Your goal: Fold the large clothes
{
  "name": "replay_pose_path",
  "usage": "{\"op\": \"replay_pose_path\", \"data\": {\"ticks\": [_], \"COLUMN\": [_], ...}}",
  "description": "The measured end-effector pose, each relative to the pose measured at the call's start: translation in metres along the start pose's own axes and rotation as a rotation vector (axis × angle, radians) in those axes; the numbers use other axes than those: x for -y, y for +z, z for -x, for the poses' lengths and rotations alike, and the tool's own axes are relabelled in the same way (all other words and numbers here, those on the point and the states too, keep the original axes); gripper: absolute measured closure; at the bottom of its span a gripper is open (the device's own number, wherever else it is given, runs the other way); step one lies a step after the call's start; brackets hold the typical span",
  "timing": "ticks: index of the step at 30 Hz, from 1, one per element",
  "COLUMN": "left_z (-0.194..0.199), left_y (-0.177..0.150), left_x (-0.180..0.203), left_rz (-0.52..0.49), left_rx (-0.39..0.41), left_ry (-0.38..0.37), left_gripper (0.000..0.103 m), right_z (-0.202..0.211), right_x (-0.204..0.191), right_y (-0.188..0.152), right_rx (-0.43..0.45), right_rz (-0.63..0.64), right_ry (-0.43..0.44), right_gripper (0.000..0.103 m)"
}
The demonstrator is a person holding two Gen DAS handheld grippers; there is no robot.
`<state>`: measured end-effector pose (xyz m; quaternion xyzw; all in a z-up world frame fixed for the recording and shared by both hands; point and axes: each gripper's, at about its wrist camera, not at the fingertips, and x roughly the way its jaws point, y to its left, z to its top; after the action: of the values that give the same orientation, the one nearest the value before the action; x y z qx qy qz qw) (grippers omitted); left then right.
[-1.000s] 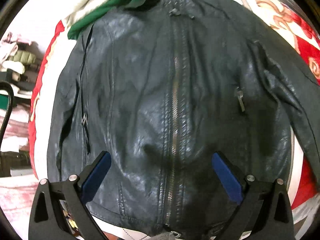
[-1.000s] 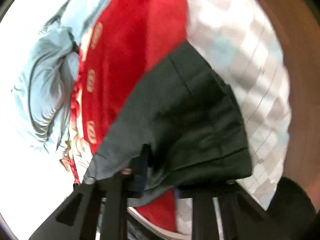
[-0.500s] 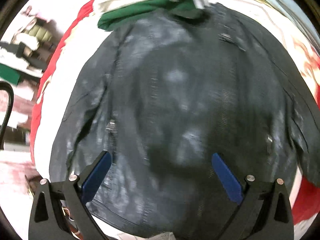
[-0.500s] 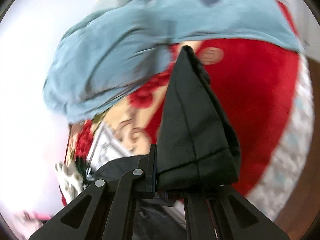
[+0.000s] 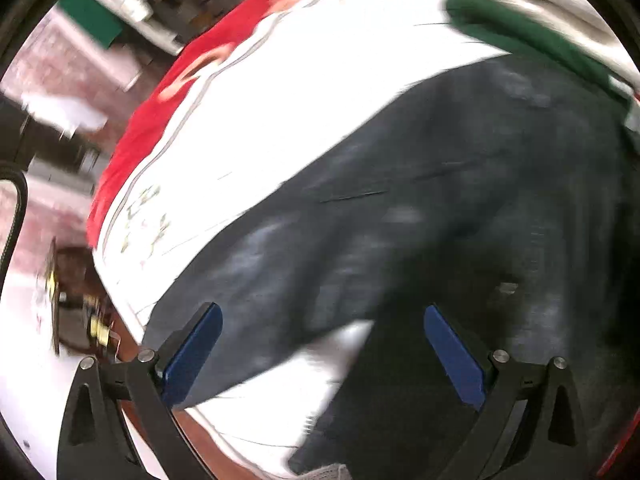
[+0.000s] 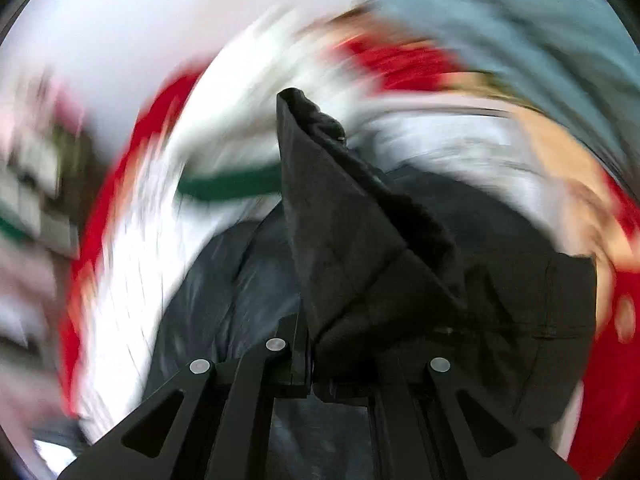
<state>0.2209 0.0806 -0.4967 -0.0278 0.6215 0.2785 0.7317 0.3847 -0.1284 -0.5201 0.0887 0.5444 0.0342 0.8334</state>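
glossy leather jacket (image 5: pixel 420 216), matt blue fingers (image 5: pixel 192 350)

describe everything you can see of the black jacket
The black jacket looks like shiny leather, creased, and blurred in both views. It lies spread on a white and red patterned bedcover, with a green garment at its far edge. The right claw is shut on a matte black fold of it, which stands up in a peak. The left claw hangs open above it.
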Motion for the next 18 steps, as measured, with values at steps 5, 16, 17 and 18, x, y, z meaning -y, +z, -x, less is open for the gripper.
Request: {"op": "replay_pose_path", "data": {"ticks": [5,16,17,18], "left_z": [-0.028,-0.134,-0.147,-0.156], "left_y": [-0.007,-0.065,-0.066,-0.068], "left_x": [-0.072,-0.222,-0.223,-0.224], "left_rz": [0.089,0.473,0.476,0.481], "left_rx": [-0.071,-0.294,-0.312,-0.325], "left_ry": [0.013,-0.181,-0.198,-0.214], "left_gripper": [0.000,0.000,0.000,0.000], "right_z": [-0.106,-0.038,-0.042,-0.048], "right_x": [-0.106,-0.040,-0.031,-0.021], "right_y": [-0.047,-0.094,-0.103,-0.106], "right_rx": [-0.317,-0.380,-0.406,-0.430], "right_rz": [0.302,-0.043,-0.073,-0.100], "right_ry": [-0.018,0.168,0.152,0.138], "right_gripper": [0.083,0.037,0.037,0.037]}}
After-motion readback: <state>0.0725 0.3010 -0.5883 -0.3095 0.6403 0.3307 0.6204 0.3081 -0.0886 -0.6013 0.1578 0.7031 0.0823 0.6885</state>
